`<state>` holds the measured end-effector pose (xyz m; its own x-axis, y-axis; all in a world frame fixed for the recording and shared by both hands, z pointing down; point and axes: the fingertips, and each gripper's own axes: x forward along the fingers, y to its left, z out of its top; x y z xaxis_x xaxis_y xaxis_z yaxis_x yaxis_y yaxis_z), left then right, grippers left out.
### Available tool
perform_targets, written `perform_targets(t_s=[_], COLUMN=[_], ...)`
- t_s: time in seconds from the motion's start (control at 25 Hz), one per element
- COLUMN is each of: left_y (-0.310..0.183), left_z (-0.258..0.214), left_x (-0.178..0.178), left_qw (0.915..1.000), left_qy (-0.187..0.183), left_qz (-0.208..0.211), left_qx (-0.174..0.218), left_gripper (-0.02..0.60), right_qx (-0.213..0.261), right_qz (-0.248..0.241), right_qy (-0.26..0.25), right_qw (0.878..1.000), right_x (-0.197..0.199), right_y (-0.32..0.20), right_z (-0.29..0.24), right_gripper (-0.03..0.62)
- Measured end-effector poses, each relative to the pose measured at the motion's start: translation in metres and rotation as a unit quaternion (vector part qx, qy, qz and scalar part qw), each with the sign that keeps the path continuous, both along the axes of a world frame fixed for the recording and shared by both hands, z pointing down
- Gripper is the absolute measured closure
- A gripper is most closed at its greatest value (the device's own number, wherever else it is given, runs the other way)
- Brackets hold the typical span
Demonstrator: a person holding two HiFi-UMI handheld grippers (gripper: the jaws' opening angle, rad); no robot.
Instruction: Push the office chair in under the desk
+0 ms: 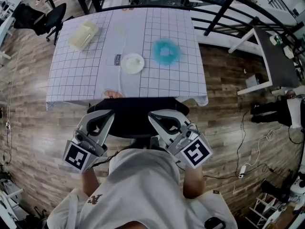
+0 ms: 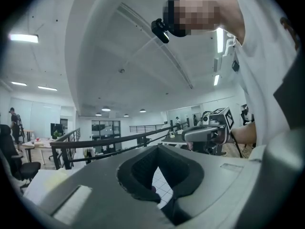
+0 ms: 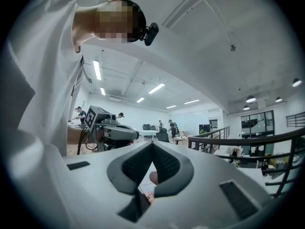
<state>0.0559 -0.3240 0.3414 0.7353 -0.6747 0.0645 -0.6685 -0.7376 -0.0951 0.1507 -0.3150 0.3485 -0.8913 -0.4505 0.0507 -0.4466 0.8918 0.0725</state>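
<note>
In the head view the black office chair [image 1: 136, 120] stands at the near edge of the desk [image 1: 81, 80], which wears a white grid cloth; the chair's front lies under the cloth's hem. My left gripper [image 1: 111, 112] is shut, its tips at the chair's left side. My right gripper [image 1: 151, 114] is shut too, tips at the chair's right side. Whether the tips touch the chair I cannot tell. Nothing sits between either pair of jaws. Both gripper views look up at the ceiling over closed jaws, the left gripper [image 2: 158, 147] and the right gripper [image 3: 152, 143].
On the desk lie a cream box [image 1: 83, 34], a white dish [image 1: 132, 63] and a blue fluffy thing [image 1: 165, 51]. A black railing [image 1: 224, 8] runs behind the desk. Another desk [image 1: 274, 56] stands right, another black chair [image 1: 47, 17] far left, cables [image 1: 257, 147] on the floor.
</note>
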Motion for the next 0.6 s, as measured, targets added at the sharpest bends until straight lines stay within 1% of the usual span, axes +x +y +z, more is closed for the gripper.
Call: perform_targets(t_s=[0.28, 0.6], left_y=[-0.0028, -0.0045], left_z=[0.0005, 0.0009], left_x=[-0.0012, -0.0011], left_qw=[0.9999, 0.9999], left_qy=[0.013, 0.009], left_qz=[0.003, 0.008], left_qx=[-0.007, -0.009], left_gripper=[0.579, 0.579], right_qx=[-0.005, -0.017], right_qz=[-0.011, -0.018], right_qy=[0.0, -0.009], right_qw=[1.0, 1.0], right_x=[0.0007, 0.002], right_y=[-0.0012, -0.0027], right_z=[0.0003, -0.0006], right_gripper=[0.591, 0.591])
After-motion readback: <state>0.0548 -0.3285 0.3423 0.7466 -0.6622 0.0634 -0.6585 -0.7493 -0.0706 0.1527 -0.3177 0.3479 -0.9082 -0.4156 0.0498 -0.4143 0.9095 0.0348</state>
